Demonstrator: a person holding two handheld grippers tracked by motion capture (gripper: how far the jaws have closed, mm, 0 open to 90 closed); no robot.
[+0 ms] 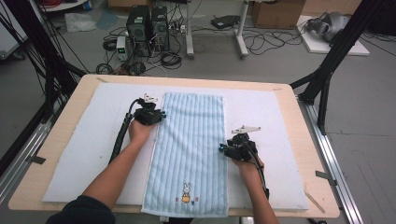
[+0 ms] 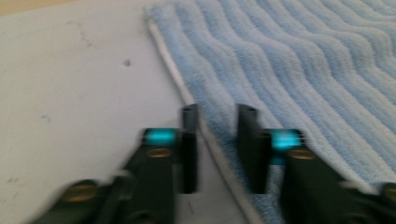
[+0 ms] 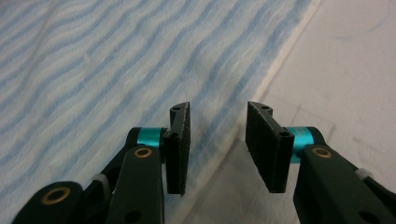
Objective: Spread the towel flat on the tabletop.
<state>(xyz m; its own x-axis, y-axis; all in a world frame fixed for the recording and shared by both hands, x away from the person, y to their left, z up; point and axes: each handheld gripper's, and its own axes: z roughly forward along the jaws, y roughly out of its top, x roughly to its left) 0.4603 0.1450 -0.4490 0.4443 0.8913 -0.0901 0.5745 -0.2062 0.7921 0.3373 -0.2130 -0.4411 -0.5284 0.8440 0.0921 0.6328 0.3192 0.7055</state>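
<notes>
Across the middle of the high view lies the blue striped towel (image 1: 190, 149), flat on a white mat (image 1: 271, 116), its near hem cut off. Left gripper (image 1: 161, 115) and right gripper (image 1: 221, 148) flank it — jaws parted, astride the edges, gripping nothing; the left gripper view is blurred.

We see a light blue, ribbed terry towel (image 1: 189, 154) lying flat and lengthwise down the middle of the table, folded into a long strip, a small embroidered rabbit (image 1: 186, 192) near its near end, which overhangs the table's front edge.
</notes>
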